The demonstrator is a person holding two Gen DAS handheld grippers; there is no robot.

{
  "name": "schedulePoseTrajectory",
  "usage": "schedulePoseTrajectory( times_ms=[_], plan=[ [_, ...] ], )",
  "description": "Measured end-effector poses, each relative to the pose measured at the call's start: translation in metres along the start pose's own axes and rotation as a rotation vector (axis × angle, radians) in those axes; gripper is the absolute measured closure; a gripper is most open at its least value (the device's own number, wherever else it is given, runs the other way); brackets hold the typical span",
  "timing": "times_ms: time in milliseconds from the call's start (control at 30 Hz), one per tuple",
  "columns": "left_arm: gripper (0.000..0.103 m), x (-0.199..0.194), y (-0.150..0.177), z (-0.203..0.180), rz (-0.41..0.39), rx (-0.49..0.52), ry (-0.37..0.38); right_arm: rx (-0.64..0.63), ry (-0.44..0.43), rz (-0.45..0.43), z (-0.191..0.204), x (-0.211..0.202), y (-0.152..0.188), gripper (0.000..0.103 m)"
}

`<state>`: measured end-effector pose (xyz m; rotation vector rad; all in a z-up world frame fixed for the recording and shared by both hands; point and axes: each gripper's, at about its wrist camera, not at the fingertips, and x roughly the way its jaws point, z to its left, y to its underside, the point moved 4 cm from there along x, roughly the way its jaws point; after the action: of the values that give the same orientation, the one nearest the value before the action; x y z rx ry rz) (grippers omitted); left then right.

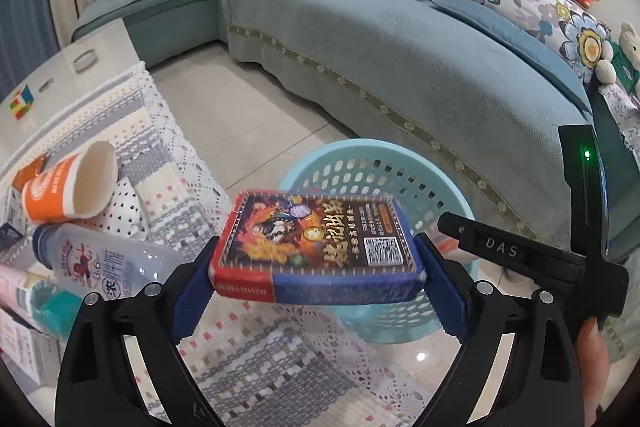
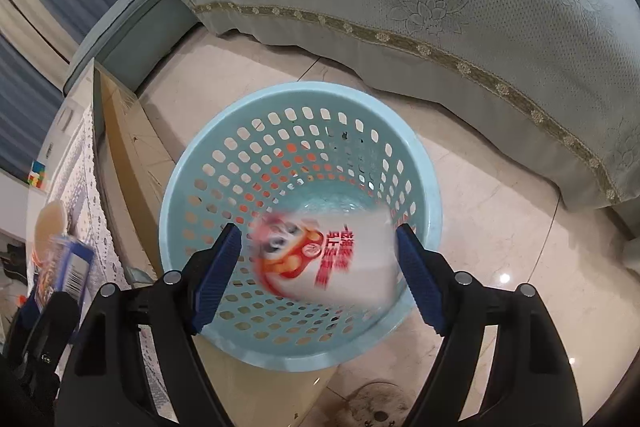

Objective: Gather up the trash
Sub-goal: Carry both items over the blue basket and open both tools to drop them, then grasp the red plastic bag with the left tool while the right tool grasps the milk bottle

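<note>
Left wrist view: the left gripper (image 1: 318, 259) pinches a card box (image 1: 316, 247) flat between its 2 blue pads (image 1: 196, 291), above the edge of the cloth-covered table (image 1: 256, 379) and in front of the light-blue basket (image 1: 384, 171) on the floor. The box is red and blue, wrapped in clear film, with gold characters and a QR code on its dark face. On the table to the left lie an orange paper cup (image 1: 72, 187) on its side and a clear plastic bottle (image 1: 104, 263).

Right wrist view: the right gripper (image 2: 318, 259) is spread wide over the basket (image 2: 188, 187). A white packet (image 2: 328, 259) with red print, blurred, sits between the pads without touching either, inside the basket's mouth.
</note>
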<state>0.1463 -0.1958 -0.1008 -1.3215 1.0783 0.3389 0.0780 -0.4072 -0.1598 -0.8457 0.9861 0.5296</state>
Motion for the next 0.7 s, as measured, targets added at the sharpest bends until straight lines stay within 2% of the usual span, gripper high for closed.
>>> schedulePoseTrajectory(
  times_ms=[200,367,533,700],
  plan=[
    [0.013,-0.010,-0.003,0.001,-0.013,0.009,0.013,0.007,-0.005,-0.041,-0.002,-0.011,-0.002,0.025],
    [0.011,-0.023,-0.007,0.003,-0.033,0.027,0.003,0.020,-0.015,-0.121,0.000,-0.031,-0.007,0.025],
    [0.011,-0.046,0.000,0.016,-0.066,0.004,0.017,-0.085,-0.030,-0.201,0.028,-0.051,-0.003,0.025],
    [0.011,-0.093,0.010,0.041,-0.149,-0.018,-0.043,-0.222,-0.086,-0.331,0.070,-0.085,0.008,0.025]
  ],
)
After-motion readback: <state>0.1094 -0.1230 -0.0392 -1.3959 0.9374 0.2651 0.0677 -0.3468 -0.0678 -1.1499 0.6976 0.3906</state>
